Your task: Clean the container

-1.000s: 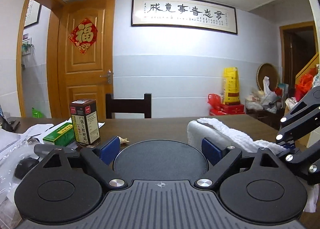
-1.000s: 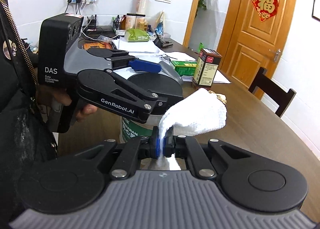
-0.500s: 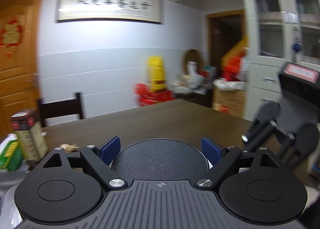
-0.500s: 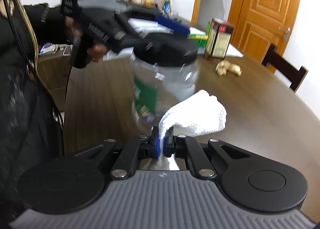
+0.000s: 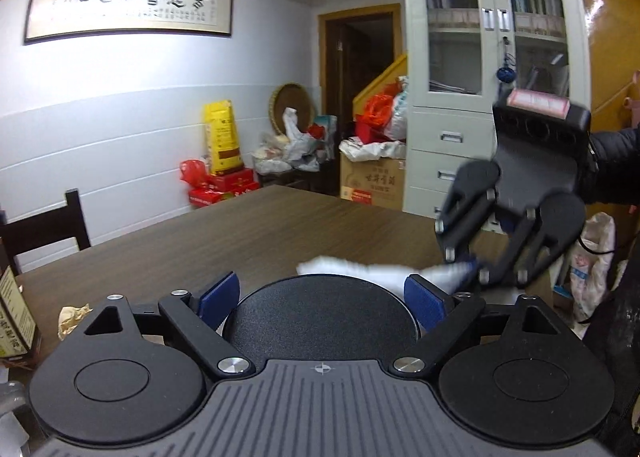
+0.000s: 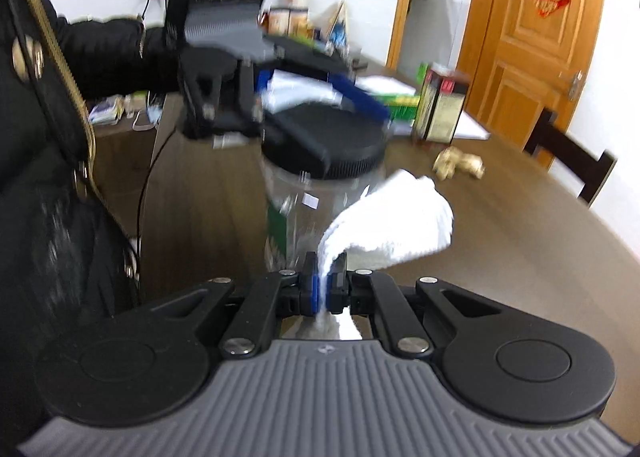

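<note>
Now the clear container, a plastic jar topped by a black lid, hangs above the wooden table, its lid clamped between the blue pads of the left gripper. 1 second ago the jar sat low, close to the tabletop, and the left wrist camera faced the door and the framed calligraphy; half a second later it was swinging right, and it now looks toward the white cabinet and the dark doorway. The jar has been raised and turned, so a different stretch of its wall faces the cloth.

The right gripper has not let go: its jaws stay pinched tight on a corner of the white cloth, which droops forward just beside the jar's clear side, below the lid. In the left wrist view the cloth shows as a pale streak beyond the lid's rim, with the right gripper tilted down toward it. Motion blur on the jar and on the left gripper in the right wrist view marks a sweep in progress.

By this reading, the wiping is mid-course: the left hand presents the jar and the right brings the cloth to its wall. Whether cloth and plastic are touching cannot be told. A tall box and a crumpled scrap sit farther along the table.
</note>
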Motion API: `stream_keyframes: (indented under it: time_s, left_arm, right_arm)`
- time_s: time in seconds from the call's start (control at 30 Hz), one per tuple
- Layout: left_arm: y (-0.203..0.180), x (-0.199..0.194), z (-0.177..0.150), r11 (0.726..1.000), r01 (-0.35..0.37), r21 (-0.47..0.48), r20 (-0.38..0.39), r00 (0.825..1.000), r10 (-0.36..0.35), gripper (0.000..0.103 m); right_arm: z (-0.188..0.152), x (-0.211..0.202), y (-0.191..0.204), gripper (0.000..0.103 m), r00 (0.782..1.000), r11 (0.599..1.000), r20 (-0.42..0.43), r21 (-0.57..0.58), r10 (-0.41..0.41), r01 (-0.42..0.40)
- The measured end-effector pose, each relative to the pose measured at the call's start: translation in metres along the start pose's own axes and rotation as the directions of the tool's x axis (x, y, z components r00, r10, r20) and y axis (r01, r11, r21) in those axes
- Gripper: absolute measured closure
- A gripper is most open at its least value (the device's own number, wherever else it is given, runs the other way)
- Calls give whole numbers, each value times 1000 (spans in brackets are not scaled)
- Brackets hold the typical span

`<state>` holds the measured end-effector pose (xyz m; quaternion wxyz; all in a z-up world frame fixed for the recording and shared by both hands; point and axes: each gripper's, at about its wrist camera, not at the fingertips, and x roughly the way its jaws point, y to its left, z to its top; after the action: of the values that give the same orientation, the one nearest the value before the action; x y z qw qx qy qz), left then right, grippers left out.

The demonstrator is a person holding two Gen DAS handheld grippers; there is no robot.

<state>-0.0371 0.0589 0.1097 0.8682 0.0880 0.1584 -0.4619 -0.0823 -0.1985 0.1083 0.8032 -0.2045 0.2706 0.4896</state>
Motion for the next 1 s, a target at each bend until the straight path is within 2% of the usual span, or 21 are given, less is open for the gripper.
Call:
stream_keyframes:
  time_s: [0.2,0.33,0.43,0.5,0.67,0.8,1.0]
  left_arm:
    - [-15,-5,-13,993,-105,-61,20,994,106,5]
    - [-24,-8,-17,975,-190,-116,33,980,195,5]
    - [-33,-9,-18,957,-252,-144,44,964,260,5]
    - [-38,-8,-19,935,-302,-186,44,948,315,5]
    - [-54,-1,-19,884,-407,-228,38,904,426,5]
    - [-52,-2,-20,862,-426,-274,44,890,454,6]
    - [-53,2,-19,864,-439,-248,47,885,463,8]
  right_arm:
    - [-13,20,-1,96,998,1000,-60,12,16,-15]
    - [0,7,-6,96,1000,1000,-7,-14,-23,23]
    - [15,-9,-11,96,997,998,58,-27,-51,53]
    - [24,-19,-14,96,994,998,94,-34,-58,61]
    - [29,-15,-15,96,995,998,89,-49,-46,51]
    - [22,4,-16,96,999,999,39,-41,-24,25]
    - [7,19,-16,96,1000,1000,-26,-30,-6,5]
